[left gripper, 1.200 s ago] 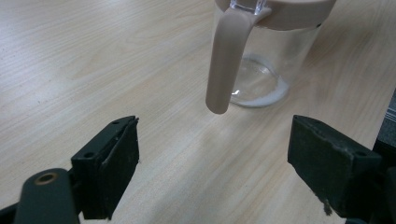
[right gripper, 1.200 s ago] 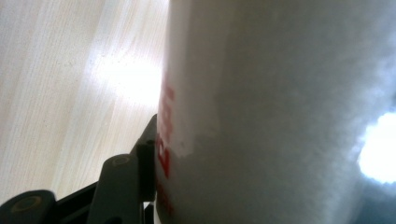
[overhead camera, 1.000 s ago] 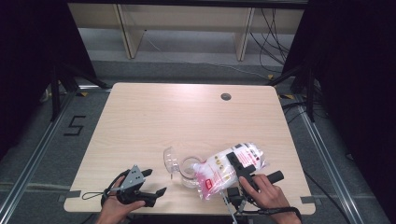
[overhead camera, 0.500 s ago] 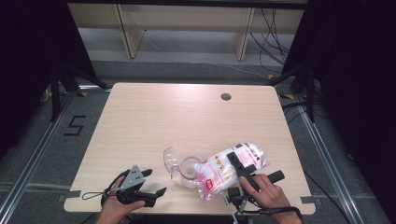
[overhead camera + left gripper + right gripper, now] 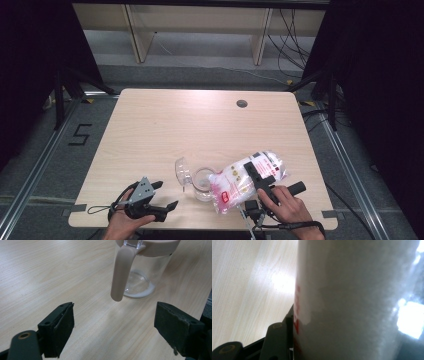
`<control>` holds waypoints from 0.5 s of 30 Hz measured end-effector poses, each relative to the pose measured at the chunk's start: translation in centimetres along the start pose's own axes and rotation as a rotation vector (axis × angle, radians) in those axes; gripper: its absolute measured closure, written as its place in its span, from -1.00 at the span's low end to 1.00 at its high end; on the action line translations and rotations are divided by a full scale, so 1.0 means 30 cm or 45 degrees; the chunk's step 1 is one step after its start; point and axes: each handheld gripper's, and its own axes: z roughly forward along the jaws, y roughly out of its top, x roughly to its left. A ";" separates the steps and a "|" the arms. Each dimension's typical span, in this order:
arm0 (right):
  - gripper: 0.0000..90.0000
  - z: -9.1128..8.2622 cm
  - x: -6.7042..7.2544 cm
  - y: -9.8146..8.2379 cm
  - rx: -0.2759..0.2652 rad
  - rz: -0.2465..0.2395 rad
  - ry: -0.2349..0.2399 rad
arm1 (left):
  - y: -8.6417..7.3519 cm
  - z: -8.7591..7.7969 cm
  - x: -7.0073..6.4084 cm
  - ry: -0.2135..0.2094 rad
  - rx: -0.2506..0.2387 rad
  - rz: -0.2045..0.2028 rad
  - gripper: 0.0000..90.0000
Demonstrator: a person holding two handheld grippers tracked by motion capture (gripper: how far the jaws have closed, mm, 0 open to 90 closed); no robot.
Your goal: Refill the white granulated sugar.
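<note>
A clear pitcher (image 5: 201,183) with its flip lid (image 5: 182,171) open stands near the table's front edge. In the left gripper view the pitcher (image 5: 143,275) has a beige handle (image 5: 121,272) and a little white powder on its bottom. My left gripper (image 5: 167,195) rests left of it, open (image 5: 120,327) and aimed at the handle, with nothing between the jaws. My right gripper (image 5: 251,171) is shut on a plastic bag of white powder with red print (image 5: 235,184), tilted with its lower end at the pitcher's mouth. The bag (image 5: 354,297) hides one jaw; the other finger (image 5: 277,338) presses its side.
The wooden table (image 5: 200,125) has a round cable hole (image 5: 242,103) at the back right. A cable (image 5: 97,209) trails from the left gripper at the table's front edge. Shelving legs stand on the floor behind the table.
</note>
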 end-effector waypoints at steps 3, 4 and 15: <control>0.09 0.002 -0.010 -0.002 -0.020 -0.046 -0.013 | 0.000 0.000 -0.001 -0.001 0.001 0.003 -0.64; 0.10 0.000 -0.005 -0.003 -0.007 -0.021 -0.005 | 0.000 0.000 -0.001 0.000 -0.001 0.002 -0.64; 0.10 0.000 0.004 -0.001 -0.005 0.006 0.003 | 0.001 -0.004 0.000 0.004 0.000 0.008 -0.64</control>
